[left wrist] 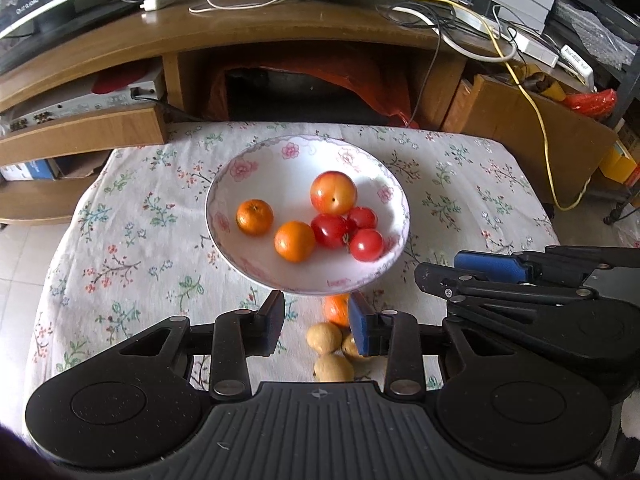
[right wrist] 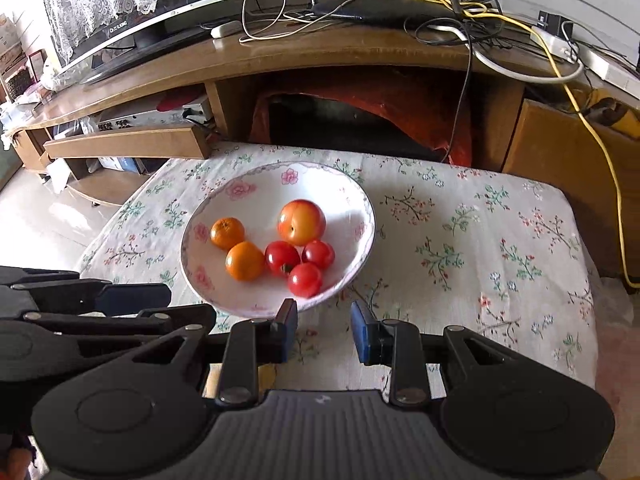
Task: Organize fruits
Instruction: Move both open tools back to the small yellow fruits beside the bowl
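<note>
A white flowered bowl (left wrist: 260,176) (right wrist: 248,208) sits on the floral tablecloth (left wrist: 132,248). It holds a peach (left wrist: 333,193) (right wrist: 301,222), two tangerines (left wrist: 255,217) (left wrist: 294,241) and three small tomatoes (left wrist: 366,245) (right wrist: 305,280). On the cloth in front of the bowl lie another tangerine (left wrist: 335,310) and three longans (left wrist: 324,337). My left gripper (left wrist: 316,320) (right wrist: 168,306) hovers over them, open, its pads touching nothing. My right gripper (right wrist: 324,332) (left wrist: 438,268) hangs beside it to the right, its fingers narrowly apart over bare cloth.
Behind the table stands a wooden TV stand (left wrist: 280,36) with a screen (right wrist: 132,28), tangled cables (left wrist: 460,16) and a player on its shelf (left wrist: 80,104). A cardboard box (left wrist: 532,132) is at the right. Tiled floor (right wrist: 40,216) lies to the left.
</note>
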Demonstrator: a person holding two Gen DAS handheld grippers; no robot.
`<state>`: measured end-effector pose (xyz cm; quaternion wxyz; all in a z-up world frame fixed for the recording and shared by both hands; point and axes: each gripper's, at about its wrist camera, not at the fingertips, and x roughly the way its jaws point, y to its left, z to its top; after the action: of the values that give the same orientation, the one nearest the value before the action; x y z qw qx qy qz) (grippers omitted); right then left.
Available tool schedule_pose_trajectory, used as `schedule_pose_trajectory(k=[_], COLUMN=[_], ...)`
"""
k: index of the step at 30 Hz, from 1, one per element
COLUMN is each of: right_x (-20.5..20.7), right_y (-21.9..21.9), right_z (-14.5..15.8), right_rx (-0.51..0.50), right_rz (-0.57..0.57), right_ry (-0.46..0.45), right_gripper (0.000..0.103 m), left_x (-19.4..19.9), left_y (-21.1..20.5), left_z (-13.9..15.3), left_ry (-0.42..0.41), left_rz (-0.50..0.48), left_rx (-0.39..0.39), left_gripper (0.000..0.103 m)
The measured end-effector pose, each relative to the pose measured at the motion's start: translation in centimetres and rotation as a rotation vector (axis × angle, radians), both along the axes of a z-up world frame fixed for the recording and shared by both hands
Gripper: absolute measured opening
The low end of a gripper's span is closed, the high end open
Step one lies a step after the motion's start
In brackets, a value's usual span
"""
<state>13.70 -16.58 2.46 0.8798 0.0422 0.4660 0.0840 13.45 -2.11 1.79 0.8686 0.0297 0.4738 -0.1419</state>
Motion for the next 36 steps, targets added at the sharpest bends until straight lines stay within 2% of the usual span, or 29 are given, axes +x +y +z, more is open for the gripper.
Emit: schedule_pose_trajectory(k=[11, 16, 21, 25, 29, 36], right_x=[-1.5, -1.6, -1.2, -0.8, -0.6, 0.1], right_y=[0.5, 1.0, 1.4, 1.7, 2.2, 4.1], right_z=[-0.6, -1.6, -2.4, -3.3, -4.2, -4.5], right_rx=[0.015, 0.031, 0.078, 0.096, 0.096, 0.076], right_rz=[0.023, 0.051, 0.057, 0.067, 0.083, 0.121], right_ry=[0.032, 0.065, 0.099, 0.135, 0.157, 0.124], right_gripper=[0.029, 0.03, 0.031, 0.031, 0.031, 0.031], left_x=[-1.5, -1.5, -1.4, -1.3, -1.0, -1.0], left_y=[0.7, 1.8, 2.7, 4.1, 6.0, 6.3], left_z=[-0.7, -1.5, -1.7, -1.3, -0.9, -0.8], left_ry=[0.028, 0.065, 0.076, 0.064, 0.059, 0.07], left_rz=[-0.007, 0.012, 0.028, 0.054, 0.099, 0.095], left_rx=[0.009, 0.018, 0.018, -0.01, -0.057, -0.099], left_gripper=[0.043, 0.054, 0.055, 0.063, 0.064, 0.065])
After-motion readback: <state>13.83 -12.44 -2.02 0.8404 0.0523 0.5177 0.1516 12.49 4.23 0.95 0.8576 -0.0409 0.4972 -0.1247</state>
